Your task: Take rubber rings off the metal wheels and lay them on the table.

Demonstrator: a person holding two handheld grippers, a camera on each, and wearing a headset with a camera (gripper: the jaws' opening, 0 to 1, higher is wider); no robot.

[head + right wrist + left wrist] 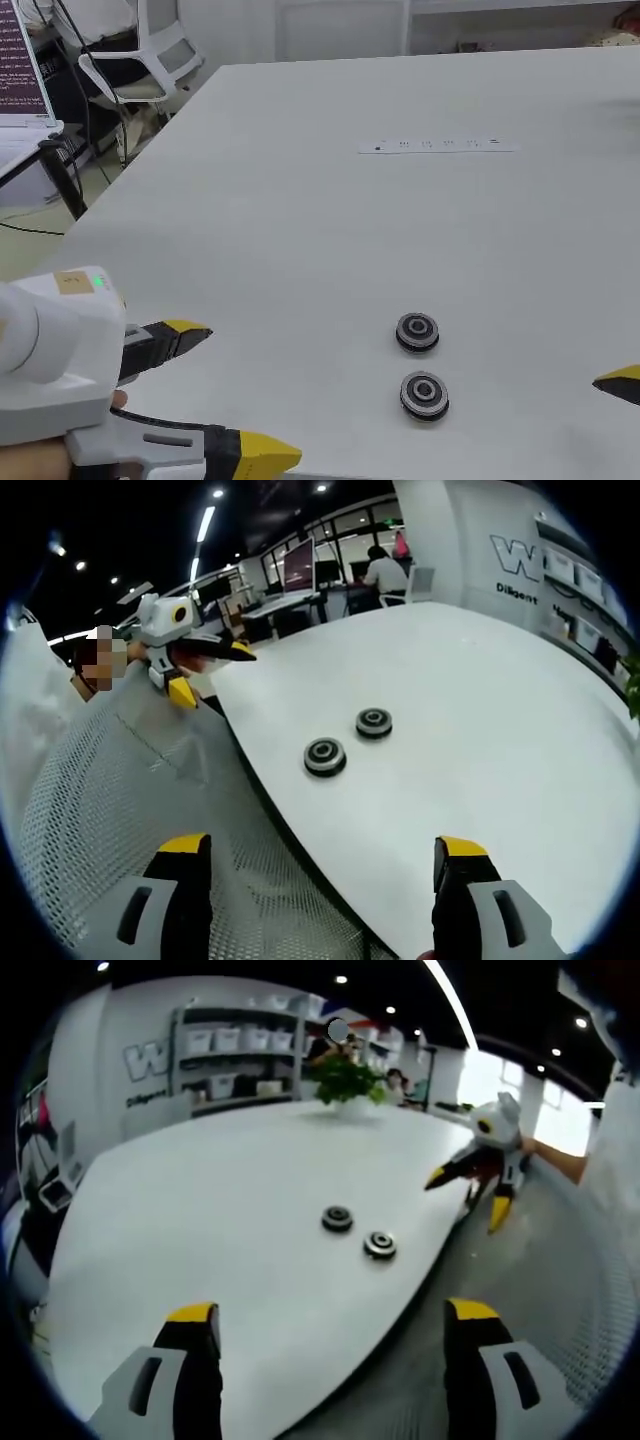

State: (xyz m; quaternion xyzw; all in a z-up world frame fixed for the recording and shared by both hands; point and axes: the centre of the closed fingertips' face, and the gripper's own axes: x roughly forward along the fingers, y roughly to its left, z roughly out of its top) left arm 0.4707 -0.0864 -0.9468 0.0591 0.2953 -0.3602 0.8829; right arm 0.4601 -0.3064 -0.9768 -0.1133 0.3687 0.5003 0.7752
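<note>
With both sets of jaws spread wide and nothing between them, I have the left gripper [330, 1312] and the right gripper [322, 847] held off the near edge of the table [330, 230], neither touching anything. From the head view the left gripper [250, 394] sits low at the left, its yellow tips just over the table's corner, and one yellow tip of the right gripper [620, 383] pokes in at the right edge.

Between them, near that front edge, the two metal wheels lie flat on the white top, close together but apart: the farther wheel [417, 332] and the nearer wheel [424, 395]. Each has a dark rubber ring round its rim and a bright hub. Both gripper views show the pair ahead of the jaws, well out of reach [337, 1219] [325, 756].

Farther out, a potted plant [345, 1080] stands at the table's far end, and an office chair [150, 60] sits beyond the other corner.
</note>
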